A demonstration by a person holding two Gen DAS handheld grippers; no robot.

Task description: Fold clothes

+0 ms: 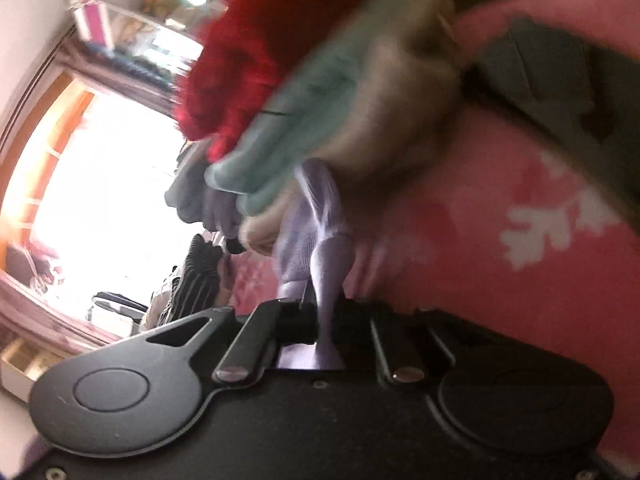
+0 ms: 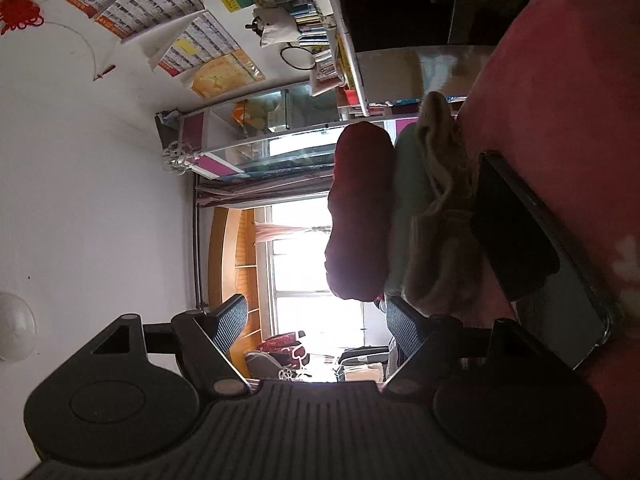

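Observation:
My left gripper (image 1: 325,316) is shut on a fold of a lavender garment (image 1: 308,216), which runs from the jaws up towards a pile of clothes. The pile holds a red fluffy piece (image 1: 256,64), a mint green piece (image 1: 296,120) and a beige piece (image 1: 392,112), all blurred, lying on a pink bedspread (image 1: 500,272) with white flower prints. My right gripper (image 2: 316,328) stands open with nothing between its mesh-padded fingers (image 2: 230,324). Beyond it the same pile shows: the red piece (image 2: 360,212), the mint piece (image 2: 406,184) and the beige piece (image 2: 440,216).
A dark green garment (image 1: 560,80) lies on the bedspread beyond the pile. A black flat device (image 2: 532,240) rests on the pink cover (image 2: 568,80) beside the pile. A bright window (image 2: 304,264), shelves with books (image 2: 312,20) and a white wall (image 2: 100,200) surround the bed.

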